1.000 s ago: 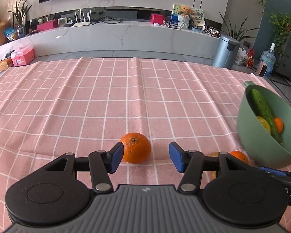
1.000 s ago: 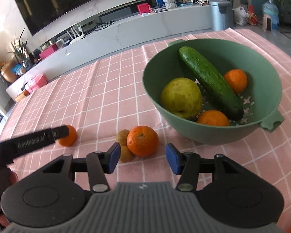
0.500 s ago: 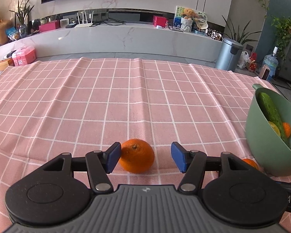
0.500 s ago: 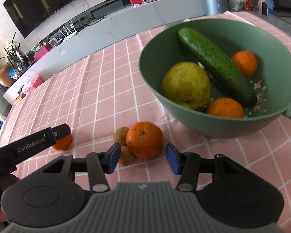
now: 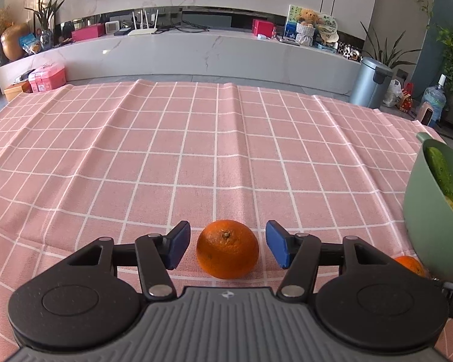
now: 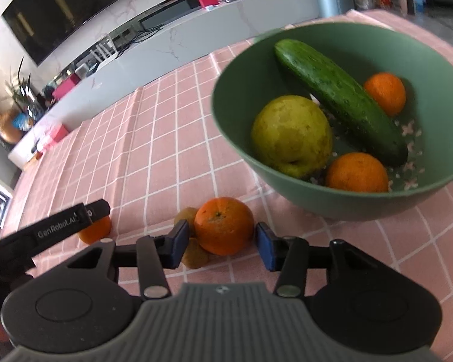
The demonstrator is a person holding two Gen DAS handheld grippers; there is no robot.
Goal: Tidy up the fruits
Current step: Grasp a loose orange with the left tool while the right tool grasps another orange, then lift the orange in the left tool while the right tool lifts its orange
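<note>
My left gripper (image 5: 227, 249) is open with an orange (image 5: 227, 252) on the pink checked cloth between its blue pads, not touching them. My right gripper (image 6: 220, 246) is open around another orange (image 6: 224, 225), beside two small brown fruits (image 6: 193, 252). The green bowl (image 6: 293, 193) behind it holds a cucumber (image 6: 341, 99), a yellow-green pear (image 6: 291, 134) and two oranges (image 6: 358, 172). The bowl (image 5: 428, 235) also shows at the right edge of the left wrist view. The left gripper's finger (image 6: 63, 229) partly hides its orange (image 6: 95, 230) in the right wrist view.
The pink checked tablecloth (image 5: 196, 150) covers the table, with ridged folds toward the far edge. A second orange (image 5: 409, 265) lies by the bowl's base in the left wrist view. A white marble counter and a bin stand beyond the table.
Both grippers have moved forward: each orange now sits between the open pads instead of ahead of them. The bowl looms closer in the right wrist view.
</note>
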